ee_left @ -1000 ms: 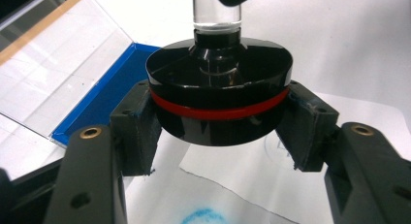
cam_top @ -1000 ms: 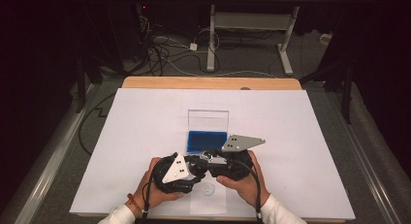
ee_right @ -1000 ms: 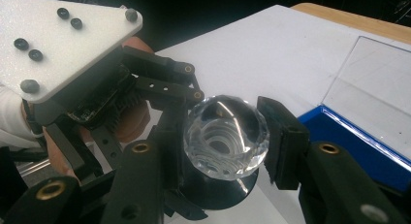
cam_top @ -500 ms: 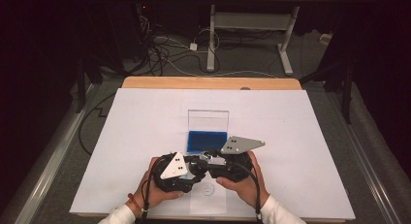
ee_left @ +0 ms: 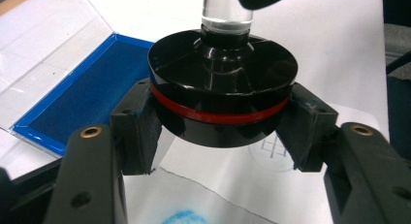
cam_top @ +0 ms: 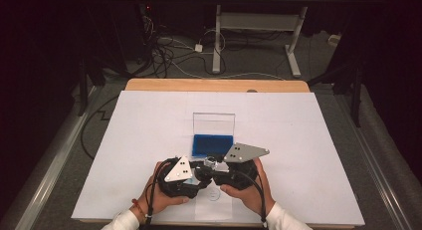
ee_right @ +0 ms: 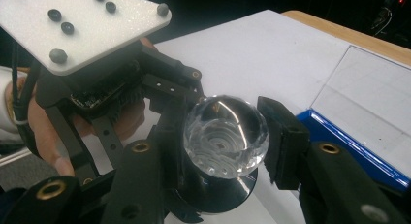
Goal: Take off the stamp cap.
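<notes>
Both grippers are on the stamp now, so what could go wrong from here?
The left hand-held gripper clamps the round black stamp base with the red band by its curved rim, so it may slip. The right hand-held gripper pinches the faceted clear knob, which could twist loose. The open blue ink pad lies close, risking smears.

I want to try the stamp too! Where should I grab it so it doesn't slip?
Probably best by the clear faceted knob on top, pinched from two opposite sides, as the right gripper does. The round black base with its red band is wide; the left gripper clamps its rim side to side. Keep off the inked bottom.
</notes>
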